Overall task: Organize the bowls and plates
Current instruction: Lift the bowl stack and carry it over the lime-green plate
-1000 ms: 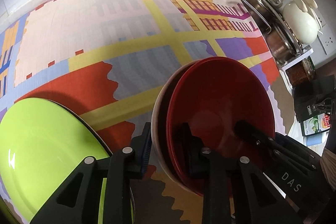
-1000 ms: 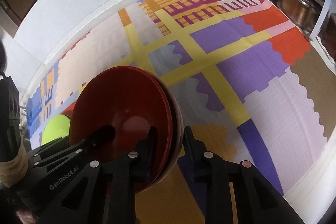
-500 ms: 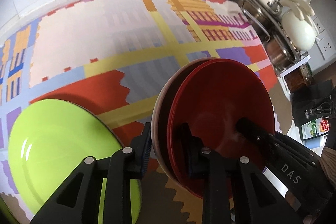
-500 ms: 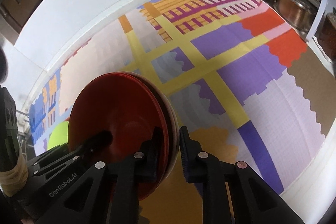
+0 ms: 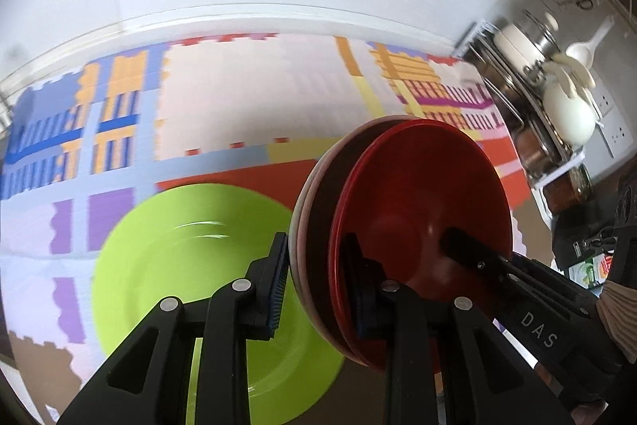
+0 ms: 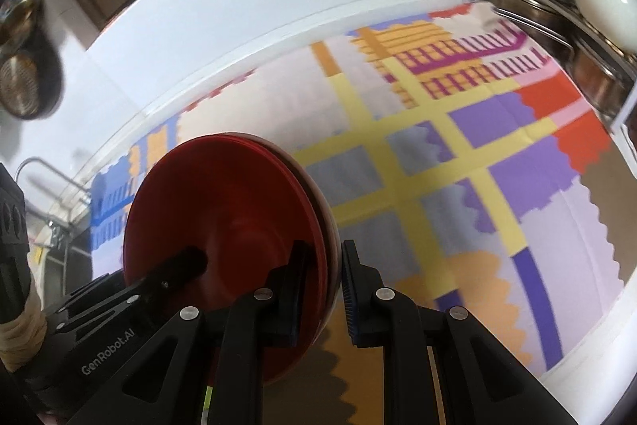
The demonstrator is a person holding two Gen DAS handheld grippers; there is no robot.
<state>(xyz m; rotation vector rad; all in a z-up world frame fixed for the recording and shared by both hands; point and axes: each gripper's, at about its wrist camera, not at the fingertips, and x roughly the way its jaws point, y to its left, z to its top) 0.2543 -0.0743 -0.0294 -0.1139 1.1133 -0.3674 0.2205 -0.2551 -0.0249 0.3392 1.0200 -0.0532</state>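
Patchwork cloth [image 5: 223, 98] in bright squares covers the table, with a white wall behind and a rack of pots [image 5: 537, 130] off to the far right.

Since a second ago the stack of plates [image 5: 418, 226], red ones in front and a pale one at the back, has come up off the cloth. It now hangs on edge between the two tools, and more of the cloth and wall shows beyond it. The green plate [image 5: 191, 265], which sat cut off at the edge of the left view, now lies in full view on the cloth, below and to the left of the left gripper [image 5: 318, 281]. I judge the stack is being carried toward a new spot, perhaps onto the green plate, though nothing yet shows where it will go.

On the left gripper, the jaws are narrowly parted and pinch the stack's near rim, one pad against the pale back plate and the other inside the red front plate. On the right gripper [image 6: 322, 285], the jaws have just been closing and now clamp the same stack from the opposite side, the rim between its pads. Each tool's finger shows in the other's view, reaching into the red hollow.
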